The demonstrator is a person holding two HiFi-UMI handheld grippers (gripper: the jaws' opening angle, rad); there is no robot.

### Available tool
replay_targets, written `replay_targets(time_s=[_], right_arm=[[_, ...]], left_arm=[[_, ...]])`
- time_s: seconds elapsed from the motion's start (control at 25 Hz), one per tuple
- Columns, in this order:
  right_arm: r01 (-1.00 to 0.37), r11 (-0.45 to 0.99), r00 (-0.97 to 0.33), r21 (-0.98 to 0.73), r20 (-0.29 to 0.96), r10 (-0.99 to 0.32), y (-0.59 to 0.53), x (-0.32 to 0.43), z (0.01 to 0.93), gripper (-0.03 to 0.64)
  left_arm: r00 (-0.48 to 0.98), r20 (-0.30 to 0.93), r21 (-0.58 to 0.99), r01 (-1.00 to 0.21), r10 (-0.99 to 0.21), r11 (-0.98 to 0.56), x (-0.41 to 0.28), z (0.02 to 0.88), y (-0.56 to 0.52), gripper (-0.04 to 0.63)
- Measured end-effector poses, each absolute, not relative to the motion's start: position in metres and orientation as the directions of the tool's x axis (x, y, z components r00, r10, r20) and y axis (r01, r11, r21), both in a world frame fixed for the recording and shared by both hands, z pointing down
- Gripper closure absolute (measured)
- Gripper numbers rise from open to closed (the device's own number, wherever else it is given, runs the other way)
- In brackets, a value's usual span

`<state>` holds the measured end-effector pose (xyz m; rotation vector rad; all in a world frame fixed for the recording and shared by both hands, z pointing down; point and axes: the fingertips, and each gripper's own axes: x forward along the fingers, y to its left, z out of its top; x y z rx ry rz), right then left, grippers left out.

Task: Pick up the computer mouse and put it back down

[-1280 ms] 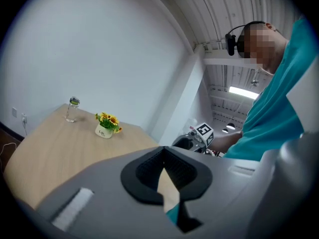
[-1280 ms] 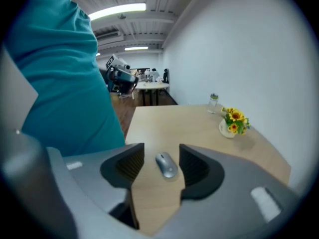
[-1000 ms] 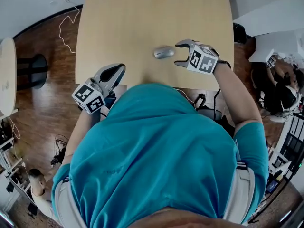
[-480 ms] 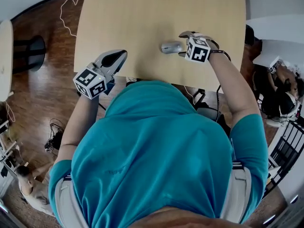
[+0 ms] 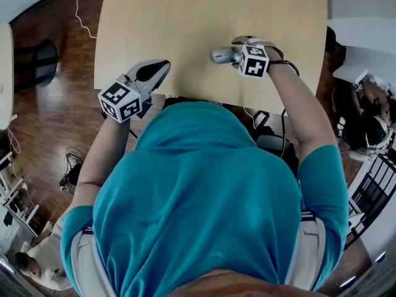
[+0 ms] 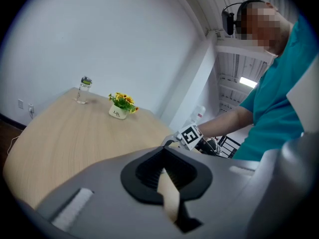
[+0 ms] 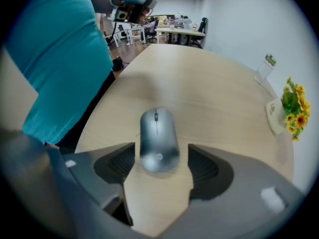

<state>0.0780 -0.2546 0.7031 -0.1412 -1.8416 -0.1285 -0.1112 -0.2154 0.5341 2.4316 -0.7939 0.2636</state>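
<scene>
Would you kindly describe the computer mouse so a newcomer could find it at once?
Start at the light wooden table and go to the edge nearest the person in teal, where the right gripper hangs with jaws apart. The computer mouse lies flat between those jaws. It is a smooth silver oval, unlike the flower pot and clear bottle at the far side.

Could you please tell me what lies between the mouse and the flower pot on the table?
Nothing: in the right gripper view, only bare tabletop stretches from the mouse to the flower pot.
</scene>
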Motion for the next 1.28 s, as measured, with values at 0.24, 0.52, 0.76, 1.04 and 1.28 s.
replay_targets(time_s=[0.24, 0.52, 0.76, 1.04, 1.28], right_arm=[[0.175, 0.985, -0.248, 0.004, 0.968, 0.040, -0.252, 0.079, 0.714, 0.316], [0.185, 0.983, -0.239, 0.009, 0.970, 0.036, -0.252, 0.078, 0.723, 0.316], [0.183, 0.983, -0.250, -0.014, 0.966, 0.060, -0.251, 0.074, 0.720, 0.318], [0.192, 0.981, -0.254, -0.015, 0.965, 0.064, -0.252, 0.075, 0.721, 0.331], [0.171, 0.985, -0.266, -0.001, 0.963, 0.047, -0.251, 0.081, 0.720, 0.333]], left_arm=[[0.804, 0.347, 0.456, -0.594, -0.483, -0.663, -0.114, 0.534, -0.211, 0.591], [0.802, 0.351, 0.459, -0.597, -0.483, -0.658, -0.116, 0.534, -0.206, 0.591], [0.802, 0.356, 0.460, -0.597, -0.479, -0.657, -0.115, 0.535, -0.202, 0.591], [0.804, 0.358, 0.459, -0.595, -0.475, -0.660, -0.114, 0.533, -0.199, 0.591], [0.803, 0.354, 0.457, -0.596, -0.480, -0.660, -0.115, 0.530, -0.198, 0.591]])
